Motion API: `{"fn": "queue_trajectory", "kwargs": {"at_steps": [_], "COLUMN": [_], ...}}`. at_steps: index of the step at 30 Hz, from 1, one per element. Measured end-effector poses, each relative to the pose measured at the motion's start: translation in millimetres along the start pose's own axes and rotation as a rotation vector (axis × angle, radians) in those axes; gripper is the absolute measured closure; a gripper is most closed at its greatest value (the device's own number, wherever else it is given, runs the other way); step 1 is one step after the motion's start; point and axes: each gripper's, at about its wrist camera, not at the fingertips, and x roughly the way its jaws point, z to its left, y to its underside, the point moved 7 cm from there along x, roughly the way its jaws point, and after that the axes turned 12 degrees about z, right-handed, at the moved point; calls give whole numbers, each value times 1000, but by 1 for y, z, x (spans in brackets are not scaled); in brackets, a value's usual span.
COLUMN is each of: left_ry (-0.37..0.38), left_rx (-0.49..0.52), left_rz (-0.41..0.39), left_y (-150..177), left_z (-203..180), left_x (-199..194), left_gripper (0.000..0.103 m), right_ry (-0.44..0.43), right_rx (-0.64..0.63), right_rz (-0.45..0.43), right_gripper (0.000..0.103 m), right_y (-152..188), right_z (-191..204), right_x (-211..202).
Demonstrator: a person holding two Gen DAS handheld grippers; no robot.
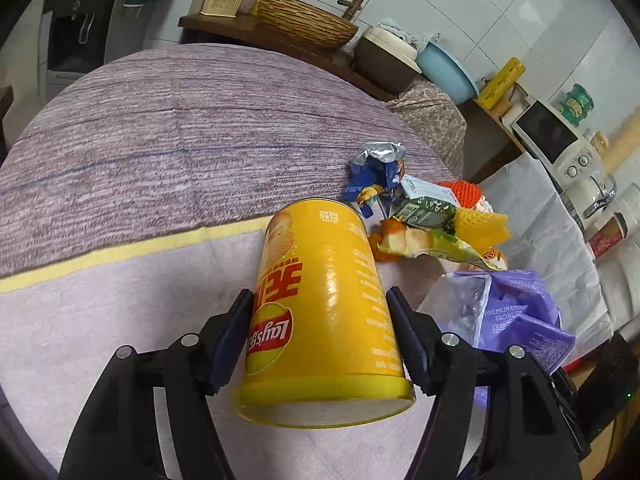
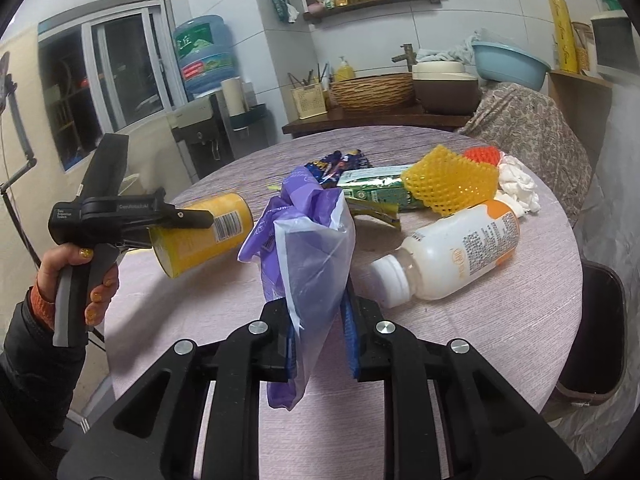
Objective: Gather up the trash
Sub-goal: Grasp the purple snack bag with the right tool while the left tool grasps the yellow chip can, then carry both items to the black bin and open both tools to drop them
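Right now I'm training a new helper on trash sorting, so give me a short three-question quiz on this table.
1. True or false: the left tool grips the yellow cardboard chip can.
2. What is pinched in the right tool?
A. white plastic bottle
B. crumpled purple plastic bag
C. yellow foam net
3. How does the white plastic bottle with the orange label sit on the table?

Key: 1 true; 2 B, the crumpled purple plastic bag; 3 on its side.

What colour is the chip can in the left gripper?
Yellow, with a red logo; the chip can shows best in the left wrist view.
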Motion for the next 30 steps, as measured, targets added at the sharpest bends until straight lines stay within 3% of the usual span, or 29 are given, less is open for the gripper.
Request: {"fn": "queue_trajectory", "kwargs": {"at_steps": [3, 11, 17, 20, 25, 30], "left_ry": [54, 73, 100, 122, 161, 228], "left_rx": [-21, 48, 120, 167, 280, 381], "left_rz": [0, -50, -96, -109, -82, -31], "left_y": [3, 6, -3, -10, -19, -19], "left_z": [-1, -31, -67, -92, -150, -211], "left_x": [-3, -19, -33, -33, -8, 21], "left_gripper": [37, 37, 37, 37, 37, 37], "right_ry": [-16, -87, -57, 14, 212, 440], "right_rx": [4, 32, 32, 80, 281, 464], "right_rz": [-25, -75, -161, -217, -312, -275], "right_gripper": [84, 84, 84, 84, 84, 84], "right_y": [3, -1, -11, -19, -25, -3], "right_z": [2, 2, -2, -25, -115, -229], "right_x": [-11, -41, -72, -89, -124, -124]}}
